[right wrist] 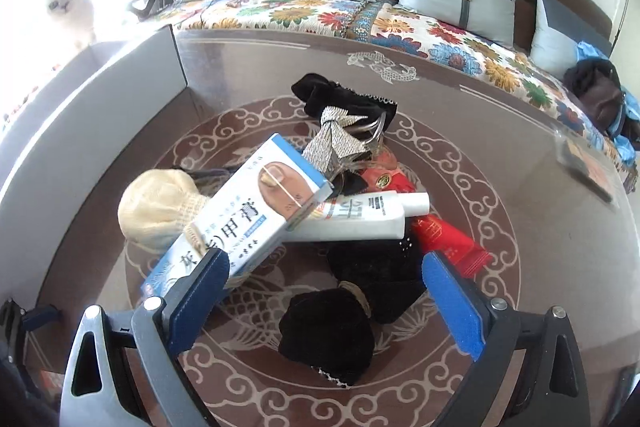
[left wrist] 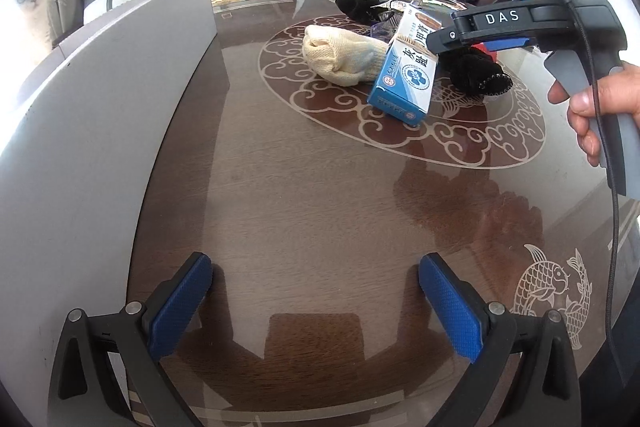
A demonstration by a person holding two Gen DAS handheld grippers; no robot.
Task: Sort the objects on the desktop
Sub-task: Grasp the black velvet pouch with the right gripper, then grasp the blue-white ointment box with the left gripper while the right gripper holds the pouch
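Note:
A pile of objects lies on the table's round pattern. A blue-and-white medicine box (right wrist: pixel 244 215) leans on a cream knitted glove (right wrist: pixel 156 211); both also show in the left wrist view, the box (left wrist: pixel 404 75) and the glove (left wrist: pixel 340 55). Beside them lie a white tube (right wrist: pixel 360 215), a red tube (right wrist: pixel 448 239), a silver bow clip (right wrist: pixel 340 139) and black cloth pieces (right wrist: pixel 332 335). My right gripper (right wrist: pixel 324 291) is open just above the black cloth, its left finger against the box. My left gripper (left wrist: pixel 316 303) is open and empty over bare table, well short of the pile.
A grey box wall (left wrist: pixel 100 115) stands along the table's left side, also in the right wrist view (right wrist: pixel 100 115). A sofa with a floral cover (right wrist: pixel 360 23) and cushions runs behind the table. A white cat (right wrist: pixel 70 7) sits at far left. Dark clothes (right wrist: pixel 596 95) lie on the sofa's right end.

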